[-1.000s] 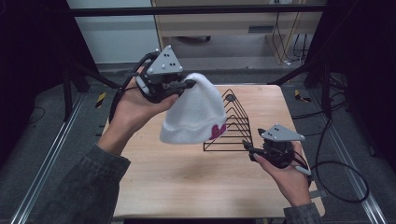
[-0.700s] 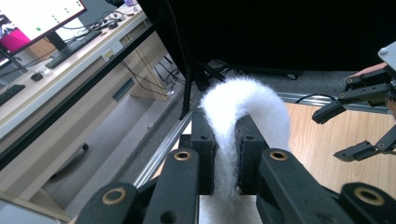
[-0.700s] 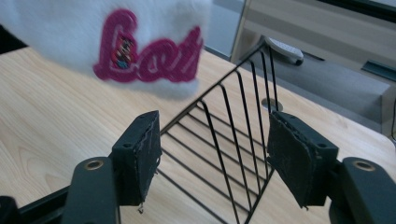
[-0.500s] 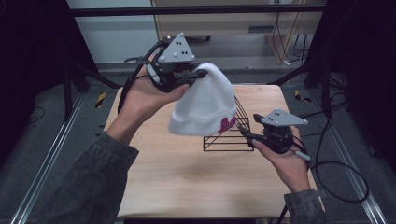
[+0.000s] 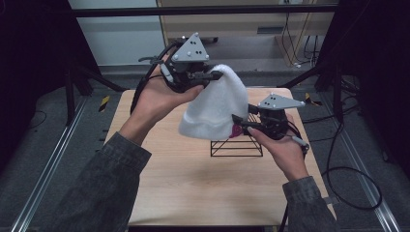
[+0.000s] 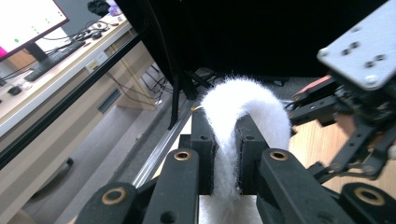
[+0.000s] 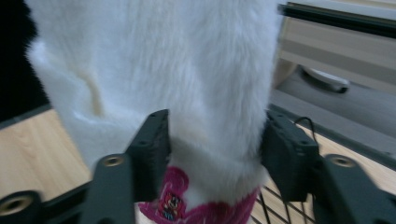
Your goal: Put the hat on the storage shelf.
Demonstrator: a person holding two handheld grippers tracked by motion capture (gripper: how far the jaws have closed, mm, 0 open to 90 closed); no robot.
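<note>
A white fuzzy hat (image 5: pixel 212 108) hangs in the air above the table, its pink patch (image 7: pixel 177 196) at the lower edge. My left gripper (image 5: pixel 215 76) is raised and shut on the hat's top, and the fabric (image 6: pixel 243 102) is pinched between its pads (image 6: pixel 205 144). My right gripper (image 5: pixel 240 123) is at the hat's lower right edge. Its jaws stand wide apart on either side of the white fabric (image 7: pixel 177 70), so it is open (image 7: pixel 215 144). A black wire rack (image 5: pixel 237 147) stands on the wooden table (image 5: pixel 193 183) just below the hat.
Cables trail from both grippers, one looping off the table's right side (image 5: pixel 348 174). Dark frame legs (image 5: pixel 72 82) stand at the back corners. Part of the wire rack (image 7: pixel 280 205) lies close under the right gripper's jaws.
The left gripper has lifted the hat higher and off the rack. The right gripper has risen from the rack's right side to straddle the hat's lower edge.
</note>
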